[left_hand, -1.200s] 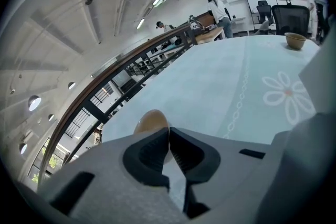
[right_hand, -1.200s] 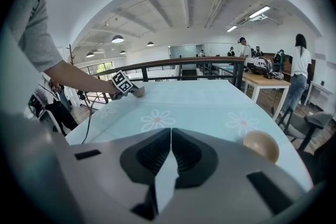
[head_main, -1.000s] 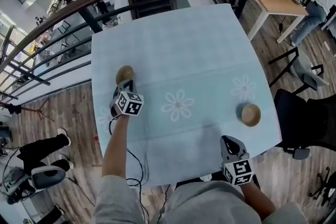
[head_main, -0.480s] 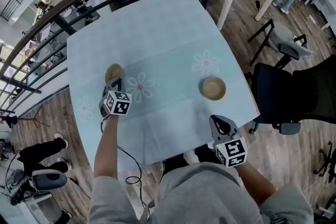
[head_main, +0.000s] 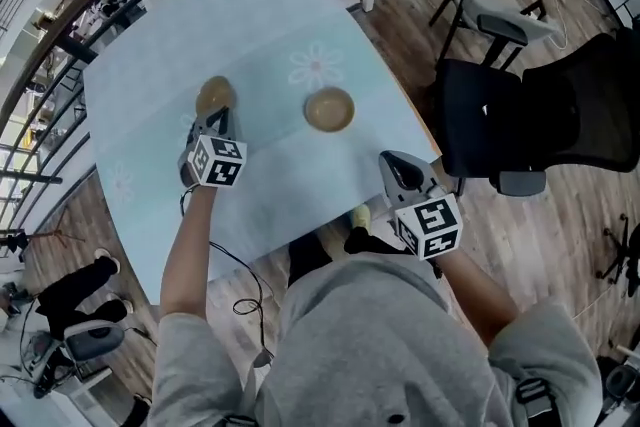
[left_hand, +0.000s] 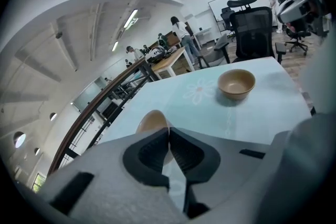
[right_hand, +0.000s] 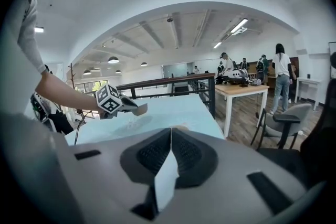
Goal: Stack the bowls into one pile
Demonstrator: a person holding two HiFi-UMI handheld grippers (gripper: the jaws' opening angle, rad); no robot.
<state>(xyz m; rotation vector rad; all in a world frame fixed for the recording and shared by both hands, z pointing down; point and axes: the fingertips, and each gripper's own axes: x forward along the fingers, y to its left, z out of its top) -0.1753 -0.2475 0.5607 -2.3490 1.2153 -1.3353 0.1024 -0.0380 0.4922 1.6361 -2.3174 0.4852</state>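
Nearest our body, we held the right gripper [head_main: 392,161] at the near right corner of the table [head_main: 270,190]. Its jaws were pressed together with nothing between them. A little farther out, over the pale blue cloth, our left gripper [head_main: 218,119] had its jaws clamped on the rim of a tan bowl [head_main: 213,97]. The right gripper view showed this held bowl raised clear of the cloth, with its shadow on the cloth below.

To the right of it, and apart from it, the second bowl [head_main: 329,109] stood upright on the table with its mouth up. It sat just short of a white flower print [head_main: 315,65] on the cloth. Off the table's right edge we saw a black office chair [head_main: 520,115]. Along the far side ran a curved railing [left_hand: 100,105], and beyond it, in the left gripper view, a wooden desk [left_hand: 170,63] with people standing about.
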